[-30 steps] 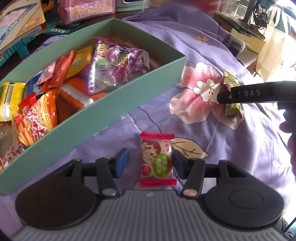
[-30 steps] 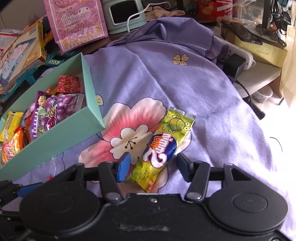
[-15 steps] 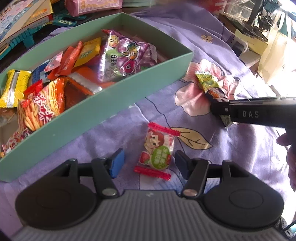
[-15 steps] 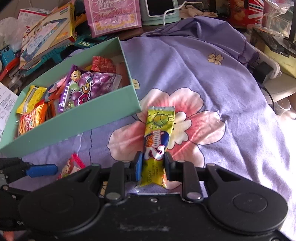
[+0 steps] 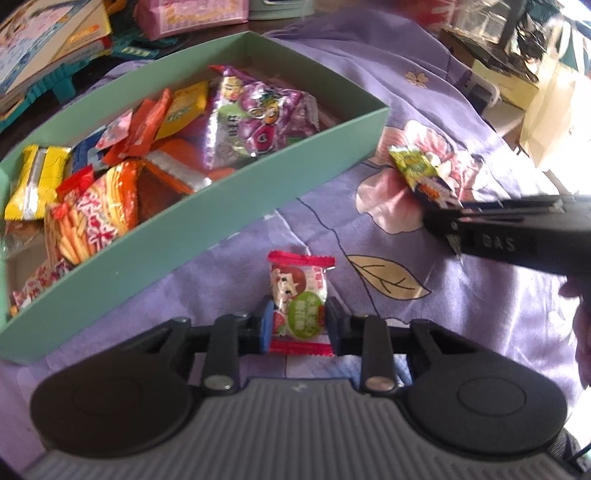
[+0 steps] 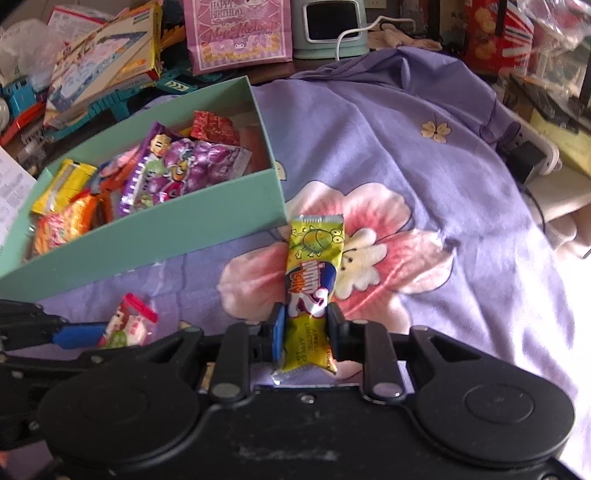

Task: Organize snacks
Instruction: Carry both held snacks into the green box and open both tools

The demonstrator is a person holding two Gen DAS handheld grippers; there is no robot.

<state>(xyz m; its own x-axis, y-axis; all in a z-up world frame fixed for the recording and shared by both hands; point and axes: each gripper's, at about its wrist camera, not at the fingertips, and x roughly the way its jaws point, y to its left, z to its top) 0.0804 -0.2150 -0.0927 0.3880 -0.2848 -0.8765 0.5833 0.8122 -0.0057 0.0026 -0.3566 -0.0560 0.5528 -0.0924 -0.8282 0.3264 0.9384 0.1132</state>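
Observation:
A small candy with red crimped ends and a green label stands between the blue pads of my left gripper, which is shut on it just above the purple floral cloth. My right gripper grips a yellow-green candy bar low on its wrapper; its jaws are still closing and the pads press on the bar. The bar sticks out forward over the pink flower print. A mint-green box full of snack packets lies to the left of both grippers. From the left wrist, the right gripper comes in from the right.
Inside the box lie a purple grape bag, orange and yellow packets. Books and toys, a pink gift bag and a small device crowd the back. A power strip sits at the cloth's right edge.
Both grippers have gone from open to shut, the left on the red-edged candy, the right on the yellow-green bar. The bar has turned to point straight ahead, nearer the box.

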